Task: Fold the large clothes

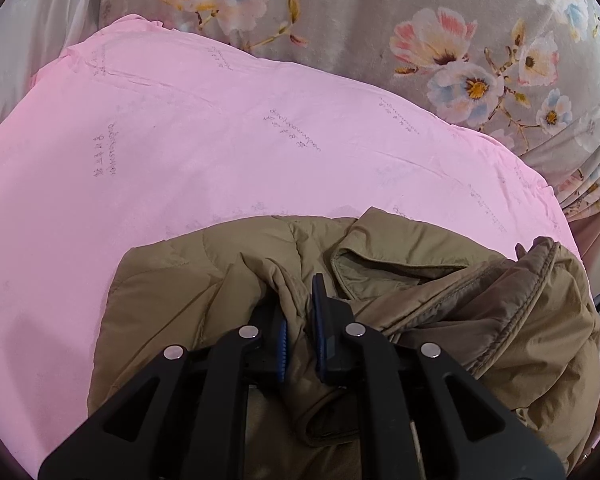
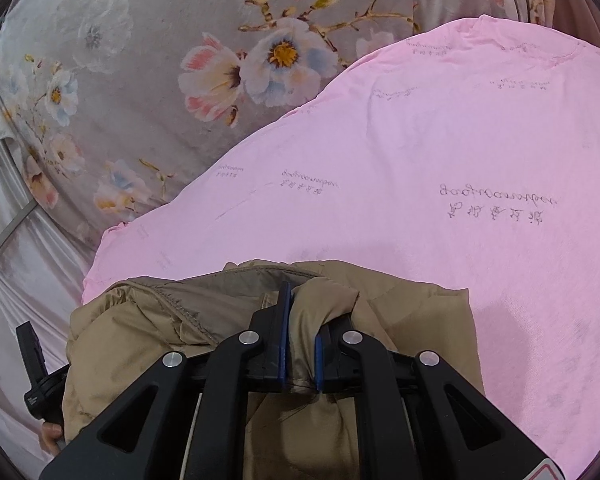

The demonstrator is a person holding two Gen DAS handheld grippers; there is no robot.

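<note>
A tan padded jacket (image 1: pixel 440 320) is lying bunched at the near edge of a pink printed sheet (image 1: pixel 180 152), which is covering part of a grey floral bedspread (image 1: pixel 380 12). The left gripper (image 1: pixel 300 320) is pinching a fold of jacket fabric between its blue pads. The right gripper (image 2: pixel 302 328) is likewise clamping a gathered ridge of the jacket (image 2: pixel 400 312), with the sheet (image 2: pixel 460 140) and bedspread (image 2: pixel 140 80) lying beyond.

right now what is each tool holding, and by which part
Both the left tool and right tool pinch bunched folds of the tan jacket; which part cannot be told.
</note>
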